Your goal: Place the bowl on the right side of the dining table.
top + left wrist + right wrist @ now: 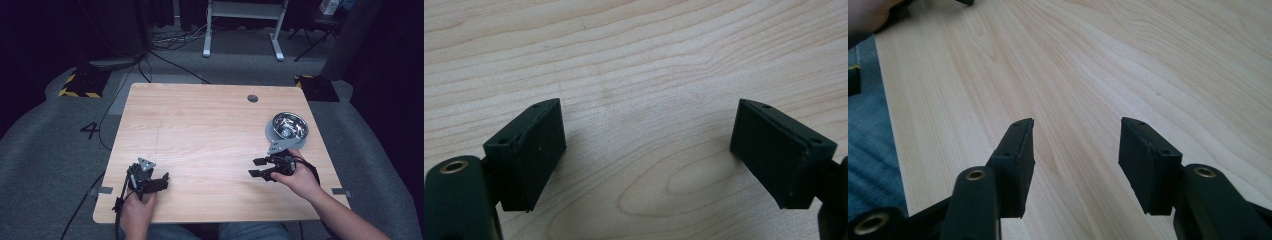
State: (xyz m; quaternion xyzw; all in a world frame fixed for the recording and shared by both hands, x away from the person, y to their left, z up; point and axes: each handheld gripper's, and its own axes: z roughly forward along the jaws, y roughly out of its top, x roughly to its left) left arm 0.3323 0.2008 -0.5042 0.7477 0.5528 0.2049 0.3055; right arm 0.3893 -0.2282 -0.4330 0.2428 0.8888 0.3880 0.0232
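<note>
Both grippers are sitting low over the wooden table [200, 125] with their jaws spread and nothing between them. In the high view the left gripper [161, 181] is resting near the table's front left corner, gripped by the person's left hand [136, 209], its jaws pointing toward the middle of the board. Its own view is showing the left gripper [648, 150] with the two black pads standing wide apart over bare wood grain (no object is lying in the gap).

Toward the right side of the table, the right gripper [256, 167] is being held in the person's right hand [299, 179], jaws aiming leftward across the table. Seen from its own camera, the right gripper [1077, 145] is standing partly open over the board, with bare wood showing between the pads.

Just behind that hand, a shiny metal bowl [289, 125] is standing upright near the table's right edge, close to the right gripper but not touching its jaws. A small round hole [252, 98] is showing in the tabletop beyond the bowl.
</note>
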